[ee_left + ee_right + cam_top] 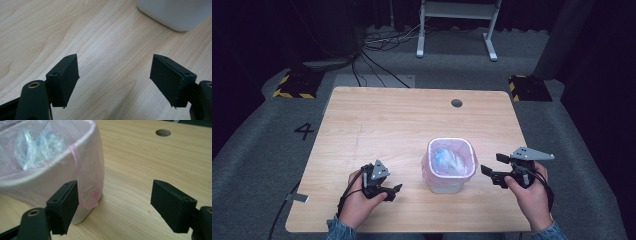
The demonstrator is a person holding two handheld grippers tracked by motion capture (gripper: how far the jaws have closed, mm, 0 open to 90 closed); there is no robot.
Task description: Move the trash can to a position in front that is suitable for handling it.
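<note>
The high view sits up above the person's edge of the table (412, 115), looking forward and down, far enough back to catch the whole top and the floor past it. The little bin (451, 165) is the landmark. The left claw (115, 77) cam rides low and close, facing wood with just the bin's base corner (175, 15) up top. The right claw (115, 200) cam hugs the bin's side (50, 175), looking past it to the table's hole (163, 132). All three share bin and tabletop.
</note>
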